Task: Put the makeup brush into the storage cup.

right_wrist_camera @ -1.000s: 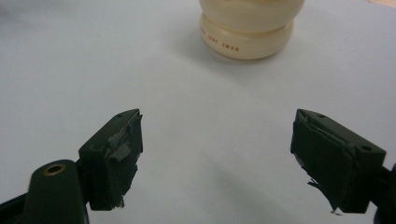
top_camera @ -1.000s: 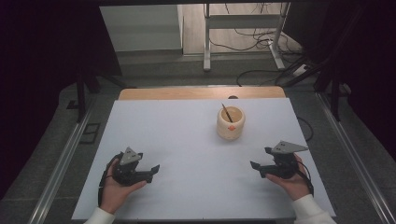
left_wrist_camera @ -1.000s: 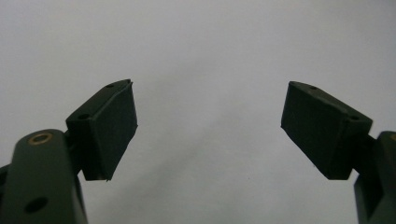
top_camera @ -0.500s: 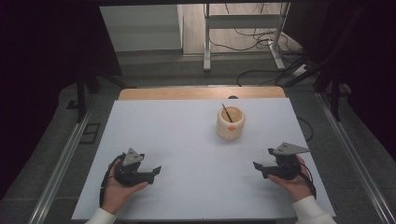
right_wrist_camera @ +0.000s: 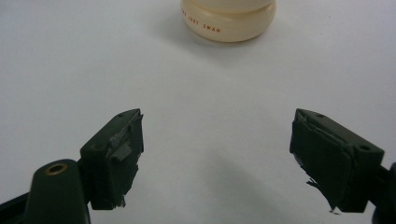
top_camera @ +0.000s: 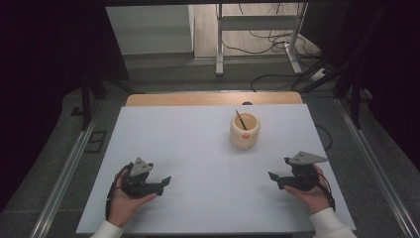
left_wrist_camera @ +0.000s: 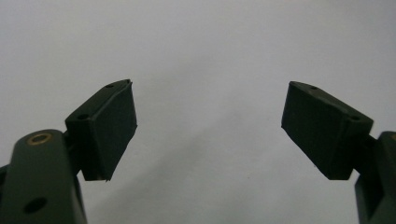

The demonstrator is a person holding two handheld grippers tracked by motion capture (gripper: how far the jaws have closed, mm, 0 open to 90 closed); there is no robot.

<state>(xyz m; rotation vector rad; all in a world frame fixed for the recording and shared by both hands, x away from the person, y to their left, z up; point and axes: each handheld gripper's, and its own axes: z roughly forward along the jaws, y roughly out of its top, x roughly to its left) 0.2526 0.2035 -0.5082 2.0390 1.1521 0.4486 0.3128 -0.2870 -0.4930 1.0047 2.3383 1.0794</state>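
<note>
In the high view, the left gripper (top_camera: 166, 181) sits at the lower left of the frame, low over the white table (top_camera: 198, 148), cradled in the person's left hand (top_camera: 124, 203) that comes up from the bottom edge. Its grey three-cornered plate faces up and its black jaws point toward the middle of the frame. In the left gripper view the left gripper (left_wrist_camera: 208, 130) has its jaws spread wide, with bare white tabletop between them and nothing in their hold.

Further right, in the upper middle-right of the high view, a cream-coloured cup (top_camera: 244, 130) stands upright on the table, well apart from both grippers. A thin dark stick (top_camera: 240, 120) leans inside it, its top tilted toward the upper left, with a small orange tip near the cup's rim. In the right gripper view the cup (right_wrist_camera: 228, 21) appears at the top centre of the frame, cut off by the edge, with small red lettering on its bulging base; the words are too small to read surely.

At the lower right of the high view, the right gripper (top_camera: 272, 176) rests in the person's right hand (top_camera: 312, 196), jaws pointing toward the frame's centre. In the right gripper view the right gripper (right_wrist_camera: 215, 158) is likewise wide open and empty, the worn pads (right_wrist_camera: 126, 149) set far apart, the cup lying ahead beyond them.
</note>
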